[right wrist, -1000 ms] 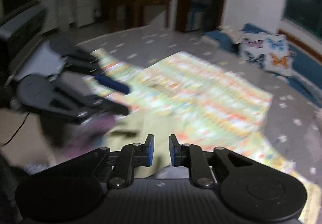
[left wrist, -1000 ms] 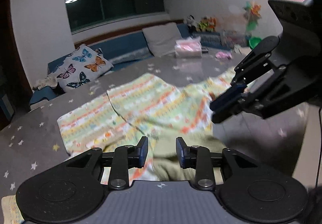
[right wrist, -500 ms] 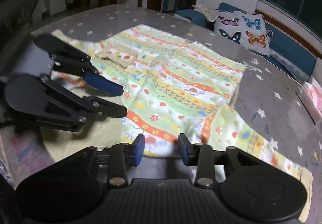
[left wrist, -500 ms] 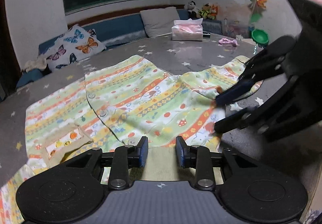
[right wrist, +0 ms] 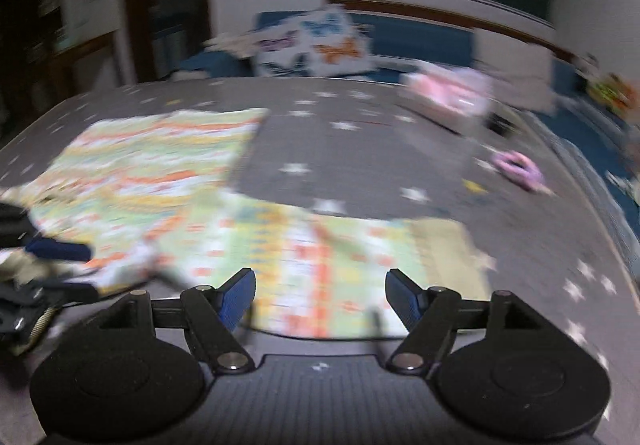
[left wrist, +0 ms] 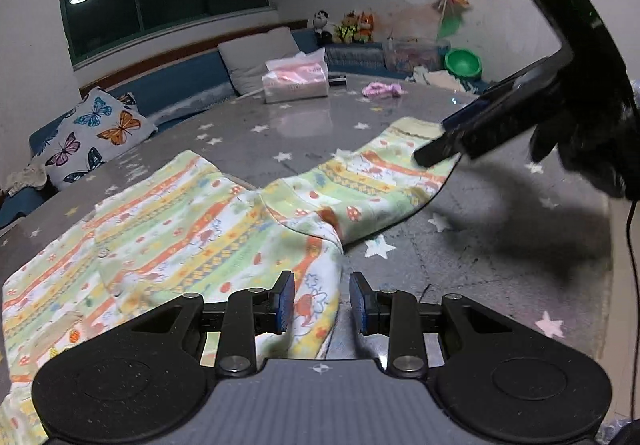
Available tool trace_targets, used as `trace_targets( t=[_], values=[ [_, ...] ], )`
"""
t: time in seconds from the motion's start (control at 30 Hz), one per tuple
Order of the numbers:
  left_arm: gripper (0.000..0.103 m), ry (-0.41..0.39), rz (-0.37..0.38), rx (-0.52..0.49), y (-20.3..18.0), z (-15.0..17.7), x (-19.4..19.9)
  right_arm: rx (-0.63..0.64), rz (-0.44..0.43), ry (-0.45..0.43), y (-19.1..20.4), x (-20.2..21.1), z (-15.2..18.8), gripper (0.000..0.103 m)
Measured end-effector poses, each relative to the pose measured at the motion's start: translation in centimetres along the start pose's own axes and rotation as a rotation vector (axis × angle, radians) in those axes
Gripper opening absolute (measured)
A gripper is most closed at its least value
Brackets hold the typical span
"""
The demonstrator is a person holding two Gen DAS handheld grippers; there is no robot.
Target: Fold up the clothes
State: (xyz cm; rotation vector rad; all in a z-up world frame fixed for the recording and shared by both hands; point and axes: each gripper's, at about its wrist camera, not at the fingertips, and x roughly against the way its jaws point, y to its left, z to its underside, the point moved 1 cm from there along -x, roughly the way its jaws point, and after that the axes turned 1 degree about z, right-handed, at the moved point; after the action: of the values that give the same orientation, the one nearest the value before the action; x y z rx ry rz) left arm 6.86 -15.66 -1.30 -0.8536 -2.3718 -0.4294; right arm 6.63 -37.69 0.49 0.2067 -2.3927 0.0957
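We find the patterned shirt (left wrist: 192,229) spread flat on the star-print table (left wrist: 500,257), its sleeve (left wrist: 380,181) stretching toward two o'clock in the left wrist view. We hold the left gripper (left wrist: 322,303) low over the shirt's near edge at six o'clock, its jaws narrow, and fabric lies between the pads; we cannot tell whether they press it. Our right gripper (right wrist: 320,295) has just been opening and stands wide and empty above the sleeve. We judge the laying-out done and the sleeve fold next: closing on the cuff and carrying it across the body. Beyond, at twelve o'clock, sit a tissue pack (left wrist: 296,81) and a butterfly cushion (left wrist: 100,133).
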Motion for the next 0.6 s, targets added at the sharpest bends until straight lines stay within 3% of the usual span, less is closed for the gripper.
trace_targets(
  t=[0.2,0.3,0.37,0.43,0.47,0.6],
  values=[
    [0.032,0.023,0.008,0.005,-0.2,-0.1,-1.5,-0.138,0.110,-0.010,-5.1,-1.0,0.9,0.066],
    [0.024,0.032,0.014,0.008,-0.1,-0.1,-1.8,-0.207,0.135,-0.002,-6.9,-1.8,1.2,0.058],
    [0.014,0.032,0.019,0.006,-0.1,0.0,-1.6,-0.238,0.139,0.013,-7.5,-2.3,1.4,0.038],
    [0.010,0.031,0.040,0.002,0.2,-0.1,-1.4,-0.241,0.134,0.021,-7.7,-2.6,1.5,0.025],
    [0.007,0.030,0.055,0.002,0.4,-0.1,-1.3,-0.237,0.127,0.021,-7.6,-2.6,1.4,0.011],
    [0.005,0.015,0.094,-0.052,0.6,-0.3,-0.4,-0.178,0.162,-0.027,-7.0,-2.4,-0.1,0.008]
  ],
)
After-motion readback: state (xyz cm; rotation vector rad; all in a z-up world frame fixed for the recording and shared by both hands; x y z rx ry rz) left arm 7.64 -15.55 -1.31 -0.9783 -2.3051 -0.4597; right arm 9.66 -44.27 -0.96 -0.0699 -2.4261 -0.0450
